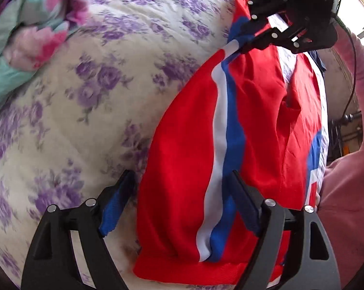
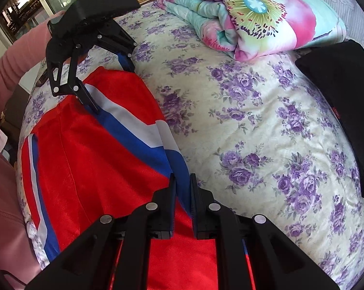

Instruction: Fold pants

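Observation:
Red pants point(image 1: 189, 159) with a white and blue side stripe lie on the bed; they also show in the right wrist view point(image 2: 90, 159). My left gripper point(image 1: 182, 183) is open, its fingers straddling the waistband end of the pants. In the right wrist view the left gripper point(image 2: 112, 84) sits over the far end of the pants. My right gripper point(image 2: 183, 183) is shut on the striped edge of the pants. In the left wrist view it point(image 1: 244, 33) pinches the bunched stripe at the far end.
The bed point(image 2: 254, 125) has a cream sheet with purple flowers. A folded pink and teal quilt point(image 2: 254, 14) lies at the back. A black cushion point(image 2: 346, 101) lies at the right. The person's pink sleeve point(image 1: 351, 193) is at the bed's edge.

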Available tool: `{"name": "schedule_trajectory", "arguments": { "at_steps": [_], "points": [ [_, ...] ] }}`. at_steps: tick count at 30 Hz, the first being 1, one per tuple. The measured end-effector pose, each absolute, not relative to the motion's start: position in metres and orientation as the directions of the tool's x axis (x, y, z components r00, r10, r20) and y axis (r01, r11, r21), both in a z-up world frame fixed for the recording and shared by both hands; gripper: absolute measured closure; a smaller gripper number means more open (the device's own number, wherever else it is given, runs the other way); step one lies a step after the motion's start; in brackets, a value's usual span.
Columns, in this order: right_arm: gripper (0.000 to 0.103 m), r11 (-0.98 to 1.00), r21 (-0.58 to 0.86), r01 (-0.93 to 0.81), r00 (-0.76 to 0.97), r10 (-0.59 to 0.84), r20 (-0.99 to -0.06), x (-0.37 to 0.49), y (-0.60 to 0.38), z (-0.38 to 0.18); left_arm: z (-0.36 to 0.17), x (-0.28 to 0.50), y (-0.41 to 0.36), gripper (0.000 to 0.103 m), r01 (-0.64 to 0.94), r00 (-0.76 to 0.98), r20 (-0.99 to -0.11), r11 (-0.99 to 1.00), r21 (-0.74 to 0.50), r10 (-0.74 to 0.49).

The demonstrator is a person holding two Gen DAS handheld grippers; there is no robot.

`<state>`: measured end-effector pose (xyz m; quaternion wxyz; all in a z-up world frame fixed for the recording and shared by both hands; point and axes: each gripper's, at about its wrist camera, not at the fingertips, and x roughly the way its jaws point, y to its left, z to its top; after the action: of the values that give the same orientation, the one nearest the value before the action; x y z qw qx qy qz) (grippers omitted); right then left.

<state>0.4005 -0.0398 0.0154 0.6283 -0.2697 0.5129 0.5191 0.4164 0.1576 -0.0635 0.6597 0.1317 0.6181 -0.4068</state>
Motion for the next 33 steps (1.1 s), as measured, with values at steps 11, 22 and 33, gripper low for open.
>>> {"name": "schedule_trajectory", "arguments": {
  "at_steps": [11,22,33],
  "points": [
    [0.092,0.318,0.143,-0.937,-0.004,0.399,-0.917,0.368,-0.052,0.047,-0.012,0.375,0.16,0.095,0.73,0.147,-0.932,0.673,-0.124,-0.331],
    [0.098,0.268,-0.002,-0.964,0.125,0.442,-0.889,0.211,-0.091,0.115,0.046,0.204,0.123,0.095,0.78,0.473,-0.821,0.586,0.221,-0.319],
    [0.099,0.228,-0.005,-0.974,0.104,0.425,-0.899,0.097,-0.109,0.047,-0.028,0.101,0.113,0.095,0.787,0.466,-0.837,0.566,0.245,-0.287]
  ]
}}
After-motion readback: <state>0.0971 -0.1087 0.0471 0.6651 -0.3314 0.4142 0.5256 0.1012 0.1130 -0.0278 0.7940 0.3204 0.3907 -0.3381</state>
